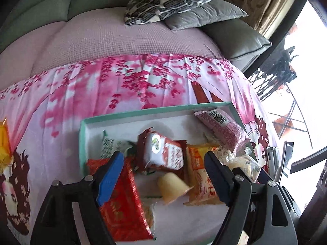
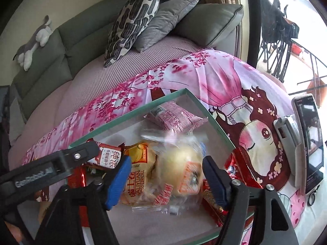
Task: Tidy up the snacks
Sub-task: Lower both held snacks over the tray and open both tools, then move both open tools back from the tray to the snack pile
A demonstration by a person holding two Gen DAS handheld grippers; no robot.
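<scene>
Both grippers hang over the teal-rimmed box on the flowered cloth. The left gripper stands wide, nothing pinched; right below its jaws lie a pale jelly cup and a white-and-red packet, with a red foil pack under its left finger. The right gripper is spread wide too, and a clear-wrapped bun sits loose between its fingers, blurred, not pressed. Beyond it, a pink packet leans in the far corner. Most snacks look boxed already. One yellow pack lies well off to the left, outside, so it seems there's gathering left.
</scene>
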